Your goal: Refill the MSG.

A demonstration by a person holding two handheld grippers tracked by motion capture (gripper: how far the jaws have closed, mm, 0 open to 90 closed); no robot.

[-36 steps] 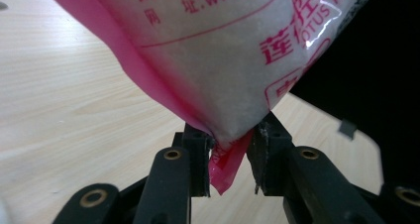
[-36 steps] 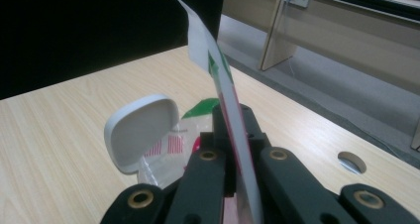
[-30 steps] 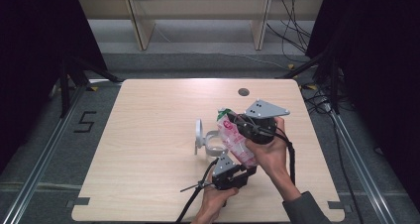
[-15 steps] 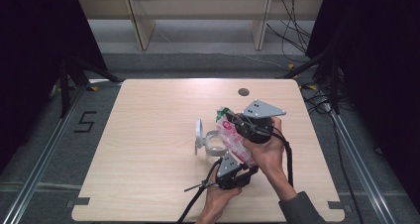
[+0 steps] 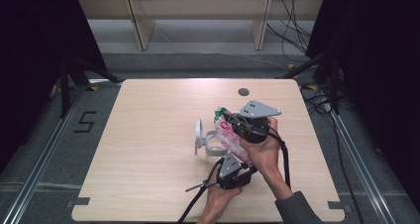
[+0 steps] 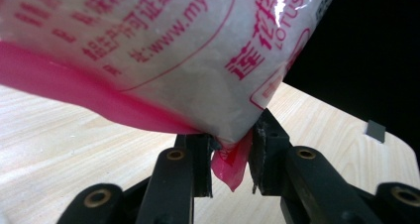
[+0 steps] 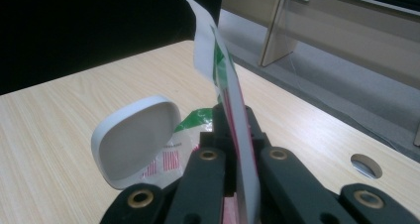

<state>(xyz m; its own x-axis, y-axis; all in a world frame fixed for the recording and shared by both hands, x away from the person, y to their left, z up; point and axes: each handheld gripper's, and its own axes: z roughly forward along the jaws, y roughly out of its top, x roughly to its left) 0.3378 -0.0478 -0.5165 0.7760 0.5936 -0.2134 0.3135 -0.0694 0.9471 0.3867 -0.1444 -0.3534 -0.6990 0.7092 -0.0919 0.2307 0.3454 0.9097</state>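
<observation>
You held the soft, limp pouch (image 5: 229, 136) above the white container (image 5: 208, 140), left gripper (image 6: 229, 160) clamped on its bottom corner, right gripper (image 7: 237, 135) pinching its flat top seal

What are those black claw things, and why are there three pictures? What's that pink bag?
Those are tools that a person holds, one in each hand. Each tool, called a gripper, has two black jaws that pinch like tongs.

One picture is taken from a camera high above the wooden table. There you see the left gripper near the bottom and the right gripper above it.

The other two pictures come from little cameras riding on the grippers, looking along their jaws.

Both grippers hold the same pink and white bag with white stuff inside. The left jaws pinch its pink bottom corner. The right jaws pinch its thin top edge.

Beneath the bag sits a clear container with a white lid flipped open.
</observation>
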